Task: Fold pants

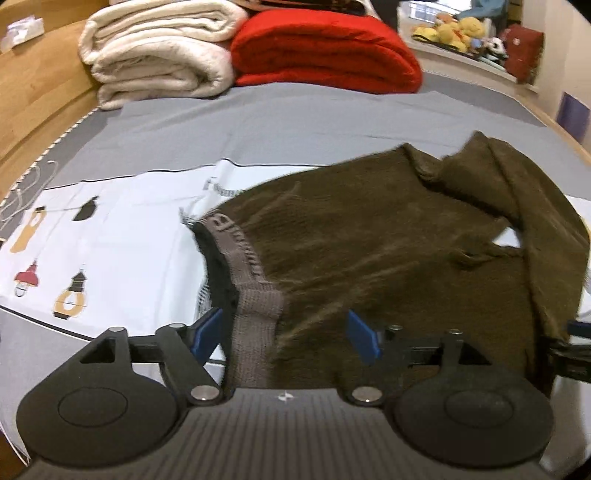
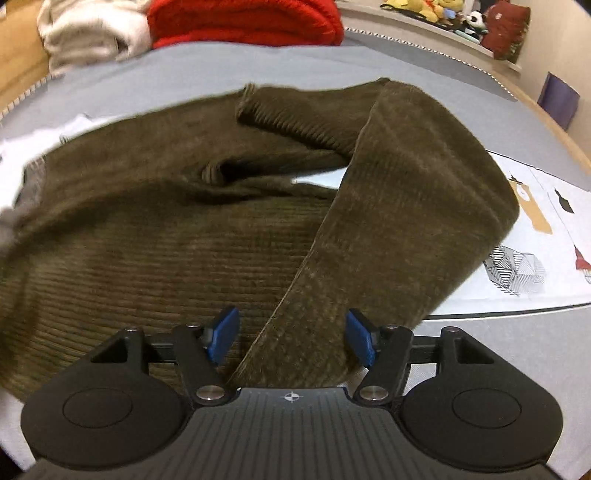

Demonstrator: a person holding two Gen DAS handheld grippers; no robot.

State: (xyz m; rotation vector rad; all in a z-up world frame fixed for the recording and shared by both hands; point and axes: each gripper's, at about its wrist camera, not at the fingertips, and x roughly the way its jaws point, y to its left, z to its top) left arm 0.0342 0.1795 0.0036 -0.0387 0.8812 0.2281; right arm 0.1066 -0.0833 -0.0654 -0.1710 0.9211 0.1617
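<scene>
Dark olive corduroy pants [image 1: 388,240] lie loosely folded on a white printed sheet [image 1: 110,229] on the bed. Their grey-brown ribbed waistband [image 1: 255,314] runs between my left gripper's [image 1: 284,338] blue pads, which stand wide apart. In the right wrist view the pants [image 2: 184,229] fill the middle, and one leg [image 2: 406,206] is folded back and runs down between my right gripper's [image 2: 291,338] open pads. The right gripper's edge shows at the far right of the left wrist view [image 1: 572,354].
A folded cream blanket [image 1: 159,55] and a folded red blanket [image 1: 325,51] lie at the far end of the grey bed [image 1: 258,125]. A wooden bed frame [image 1: 33,92] runs along the left. A shelf with plush toys [image 1: 454,29] stands at the far right.
</scene>
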